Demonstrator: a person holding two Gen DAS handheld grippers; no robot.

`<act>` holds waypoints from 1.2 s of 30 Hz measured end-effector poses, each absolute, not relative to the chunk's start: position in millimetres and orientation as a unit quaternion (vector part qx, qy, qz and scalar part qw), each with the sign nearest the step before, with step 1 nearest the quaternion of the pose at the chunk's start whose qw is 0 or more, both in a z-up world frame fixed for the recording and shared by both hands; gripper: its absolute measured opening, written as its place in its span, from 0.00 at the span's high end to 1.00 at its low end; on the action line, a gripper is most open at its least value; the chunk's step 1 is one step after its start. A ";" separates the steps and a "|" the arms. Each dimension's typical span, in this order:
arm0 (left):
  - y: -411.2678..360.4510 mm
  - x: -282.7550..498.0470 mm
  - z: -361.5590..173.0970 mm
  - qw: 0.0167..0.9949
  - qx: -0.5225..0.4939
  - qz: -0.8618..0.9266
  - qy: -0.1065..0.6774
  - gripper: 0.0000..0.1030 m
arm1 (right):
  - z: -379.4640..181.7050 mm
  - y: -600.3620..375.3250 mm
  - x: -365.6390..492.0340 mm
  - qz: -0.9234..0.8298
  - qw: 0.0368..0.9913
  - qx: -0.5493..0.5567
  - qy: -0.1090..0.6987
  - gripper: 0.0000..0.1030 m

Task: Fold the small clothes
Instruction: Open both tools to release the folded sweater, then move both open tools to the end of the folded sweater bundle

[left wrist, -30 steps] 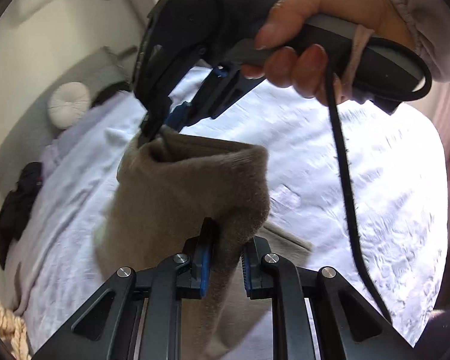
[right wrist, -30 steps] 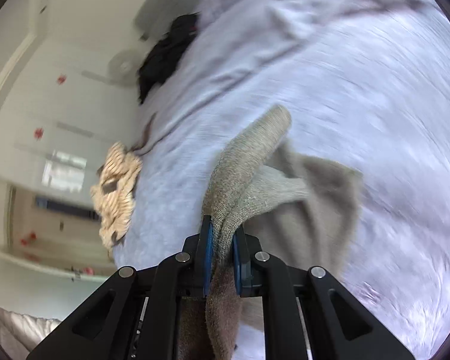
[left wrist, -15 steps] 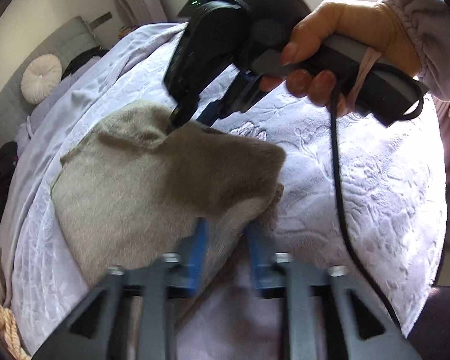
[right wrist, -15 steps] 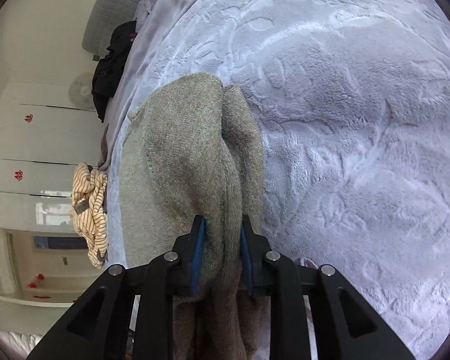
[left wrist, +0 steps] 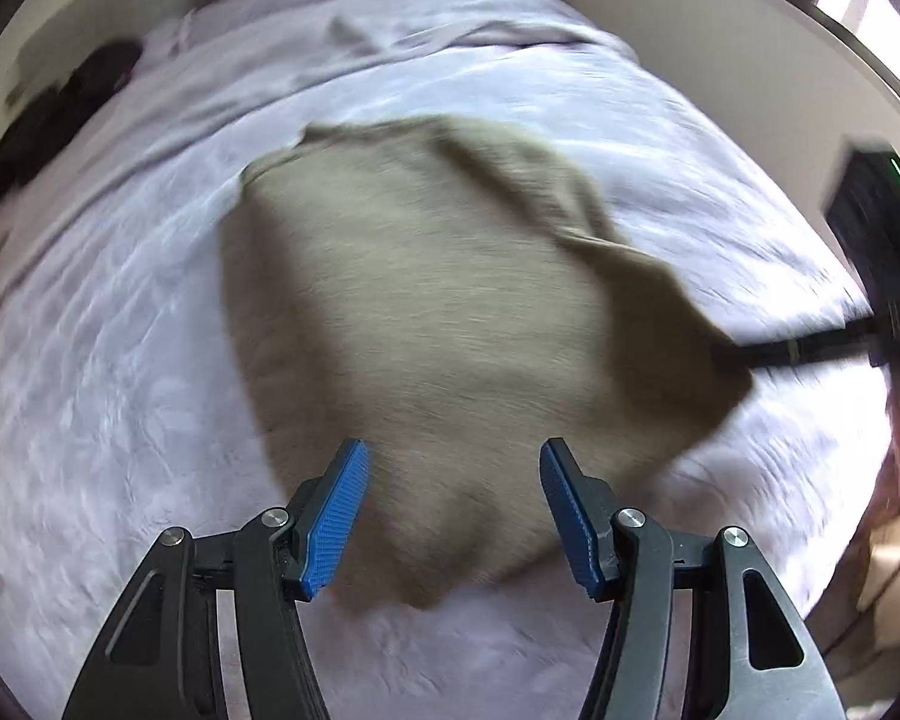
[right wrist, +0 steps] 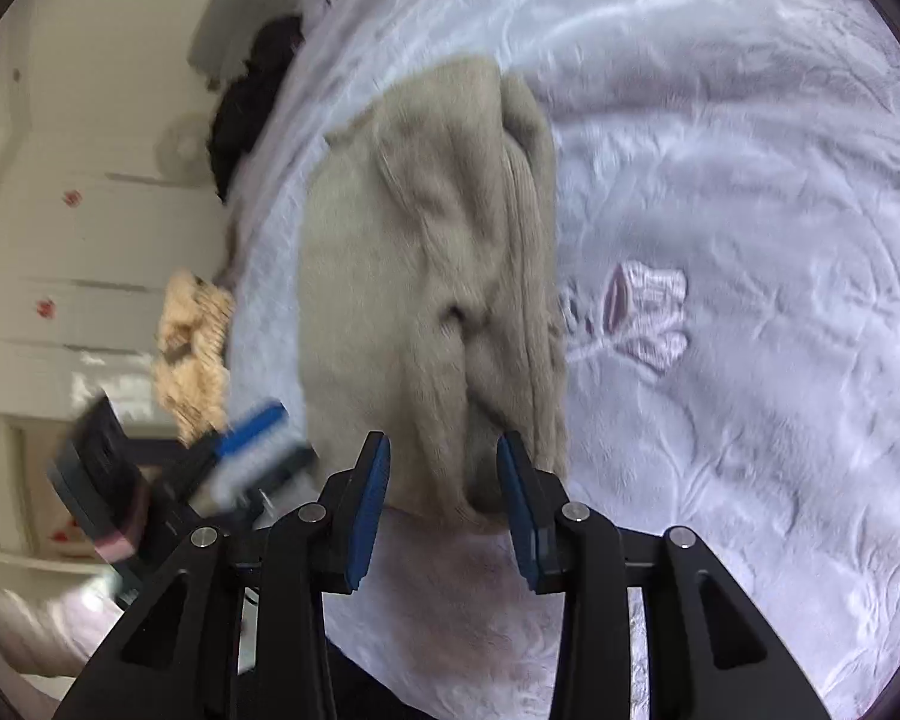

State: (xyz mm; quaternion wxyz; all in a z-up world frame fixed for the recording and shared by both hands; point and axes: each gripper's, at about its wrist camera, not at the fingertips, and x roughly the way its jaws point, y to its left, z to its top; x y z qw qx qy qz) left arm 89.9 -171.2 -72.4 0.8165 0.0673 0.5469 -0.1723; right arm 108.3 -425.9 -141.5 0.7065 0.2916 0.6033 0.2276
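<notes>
Pale lilac embossed bedspread (left wrist: pixel 120 420) carries a taupe knitted garment (left wrist: pixel 426 312), just released; both hand-held grippers' jaws are opening (nothing pinched). Next: regrasp an edge to fold.

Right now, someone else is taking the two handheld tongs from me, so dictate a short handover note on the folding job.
Left tongs: jaws opening, nothing gripped; the near edge of the beige knit garment lies under the gap.
Right tongs: jaws opening, pads clear of the garment's bunched near end.
Garment: laid on the lavender bedspread, released by both tongs, one side doubled over in rumpled ridges.
Other clothes: a striped cream piece and a dark item at the bed's edge.
Done: garment set down.
Left: smooth the ridges, finish the folds, then probably the other pieces.
</notes>
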 end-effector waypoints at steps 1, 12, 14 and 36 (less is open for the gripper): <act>-167.8 95.1 -75.2 0.815 0.063 -0.163 0.552 0.41 | -144.4 -420.9 108.6 0.224 0.704 0.285 0.610 0.64; -146.5 97.3 -135.2 0.775 0.059 -0.136 0.615 0.31 | -184.2 -423.8 90.8 0.150 0.688 0.302 0.643 0.94; -147.4 96.8 -134.5 0.776 0.062 -0.131 0.614 0.31 | -178.6 -428.3 88.5 0.143 0.690 0.314 0.636 0.82; -151.1 88.1 -131.8 0.765 0.052 -0.098 0.634 0.31 | -136.6 -397.4 167.5 0.152 0.740 0.258 0.603 0.66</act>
